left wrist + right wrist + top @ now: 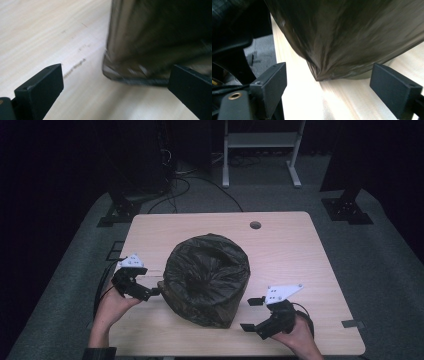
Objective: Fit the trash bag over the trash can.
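Black bag point(207, 277) stands upright on desk point(295, 245), long axis vertical, puckered top facing up. Left tongs point(150, 292) and right tongs point(252, 312) flank its base, both spread wide, gripping nothing.

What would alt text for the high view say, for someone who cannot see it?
A bin lined with a black bag stands on a pale wooden table. A person's hands hold open tongs on either side of it: the left tongs close against the bag, the right tongs just clear of it.
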### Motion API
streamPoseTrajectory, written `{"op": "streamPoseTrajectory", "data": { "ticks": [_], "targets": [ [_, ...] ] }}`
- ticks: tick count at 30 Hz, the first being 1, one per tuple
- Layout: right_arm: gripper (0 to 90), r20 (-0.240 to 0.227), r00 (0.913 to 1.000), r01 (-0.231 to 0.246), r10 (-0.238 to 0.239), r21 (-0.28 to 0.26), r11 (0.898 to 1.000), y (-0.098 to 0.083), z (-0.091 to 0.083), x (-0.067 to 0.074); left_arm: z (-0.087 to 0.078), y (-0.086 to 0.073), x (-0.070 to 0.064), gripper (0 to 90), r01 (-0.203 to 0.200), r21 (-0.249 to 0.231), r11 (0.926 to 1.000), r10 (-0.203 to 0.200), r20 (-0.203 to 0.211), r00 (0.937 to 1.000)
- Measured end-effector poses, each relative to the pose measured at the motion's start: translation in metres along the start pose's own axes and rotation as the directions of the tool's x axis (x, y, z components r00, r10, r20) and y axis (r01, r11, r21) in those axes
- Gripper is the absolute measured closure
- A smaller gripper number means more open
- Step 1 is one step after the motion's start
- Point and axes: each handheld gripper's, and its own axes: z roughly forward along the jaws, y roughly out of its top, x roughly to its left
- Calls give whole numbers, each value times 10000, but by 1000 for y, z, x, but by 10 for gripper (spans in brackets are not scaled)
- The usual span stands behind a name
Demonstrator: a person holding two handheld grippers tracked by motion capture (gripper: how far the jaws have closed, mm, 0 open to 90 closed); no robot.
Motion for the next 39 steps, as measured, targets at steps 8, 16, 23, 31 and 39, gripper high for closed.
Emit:
{"op": "streamPoseTrajectory", "data": {
  "ticks": [8, 16, 23, 31, 39],
  "targets": [
    [94, 556, 9976, 474, -422, -957, 9943, 24, -38, -4, -1, -30, -21, 0, -246, -198, 9995, 248, 119, 9996],
    [94, 1119, 9890, 1110, -969, -1272, 9856, 58, -62, -5, 10, -55, -40, 0, -148, -103, 9998, 151, 293, 9995],
    [94, 1116, 9847, 1482, -1342, -1283, 9806, 91, -69, -10, 27, -69, -45, 0, -443, 144, 9989, 440, 226, 9988],
    [94, 935, 9803, 1817, -1741, -805, 9801, 127, -56, -14, 44, -74, -47, 0, -785, 650, 9948, 790, -45, 9969],
    [94, 669, 9739, 2147, -2167, 358, 9760, 155, -30, -19, 47, -79, -47, 0, -857, 257, 9960, 861, -139, 9962]
  ]
}}
